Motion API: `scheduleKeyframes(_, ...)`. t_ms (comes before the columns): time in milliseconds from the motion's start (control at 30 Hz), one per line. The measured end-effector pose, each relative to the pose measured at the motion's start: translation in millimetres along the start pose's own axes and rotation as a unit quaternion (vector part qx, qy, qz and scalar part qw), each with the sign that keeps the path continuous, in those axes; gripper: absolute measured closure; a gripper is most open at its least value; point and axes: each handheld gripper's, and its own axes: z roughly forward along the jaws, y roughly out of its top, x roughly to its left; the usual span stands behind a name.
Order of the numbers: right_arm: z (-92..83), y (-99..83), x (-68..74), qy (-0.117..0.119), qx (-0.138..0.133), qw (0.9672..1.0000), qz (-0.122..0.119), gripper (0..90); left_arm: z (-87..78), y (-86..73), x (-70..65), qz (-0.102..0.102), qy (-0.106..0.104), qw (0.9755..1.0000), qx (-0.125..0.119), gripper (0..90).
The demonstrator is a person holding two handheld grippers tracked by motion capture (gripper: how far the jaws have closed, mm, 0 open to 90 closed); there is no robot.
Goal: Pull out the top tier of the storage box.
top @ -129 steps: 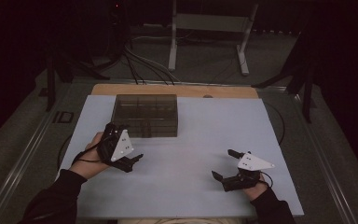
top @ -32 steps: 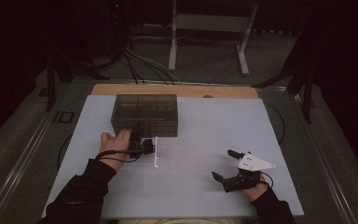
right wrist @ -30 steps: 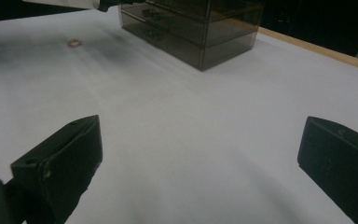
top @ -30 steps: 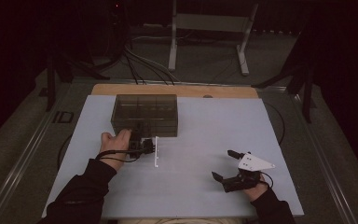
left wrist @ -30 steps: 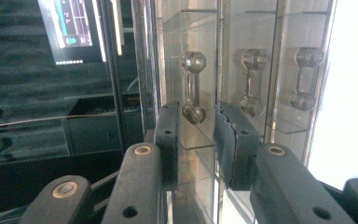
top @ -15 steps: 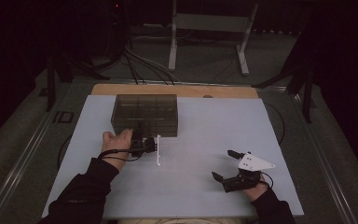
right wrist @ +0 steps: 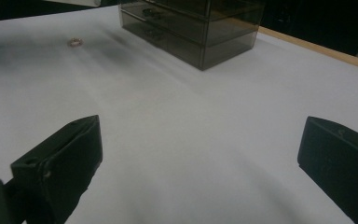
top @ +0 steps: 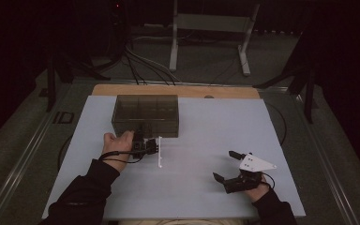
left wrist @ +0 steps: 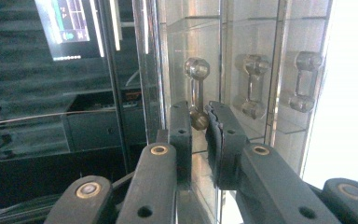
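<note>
A smoky clear drawer box (top: 145, 112) stands at the back left of the white mat. My left gripper (top: 146, 146) lies turned on its side against the box's front. In the left gripper view my left gripper (left wrist: 198, 114) is shut on the lower knob of a metal drawer handle (left wrist: 196, 70); its jaws have just been closing around that handle. Two more handles (left wrist: 254, 84) sit beside it. My right gripper (top: 224, 165) rests on the mat at the front right, open, with nothing between its jaws (right wrist: 200, 158). It faces the box (right wrist: 196, 28).
A small ring (right wrist: 75, 42) lies on the mat (top: 206, 126) left of the box in the right gripper view. A wooden strip (top: 178, 90) edges the table behind the box. Cables and a metal stand (top: 211, 28) are on the floor beyond.
My left gripper has rolled onto its side and moved from the mat's front left up to the box's front. My right gripper has stayed put.
</note>
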Motion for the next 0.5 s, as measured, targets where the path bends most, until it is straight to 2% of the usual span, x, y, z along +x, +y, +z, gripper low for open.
scheduleKeyframes(500,0.7,-0.3,0.2,0.0,0.002,1.0,-0.002,0.0,-12.1,0.5,-2.8,0.003,-0.006,1.0,0.002,80.7)
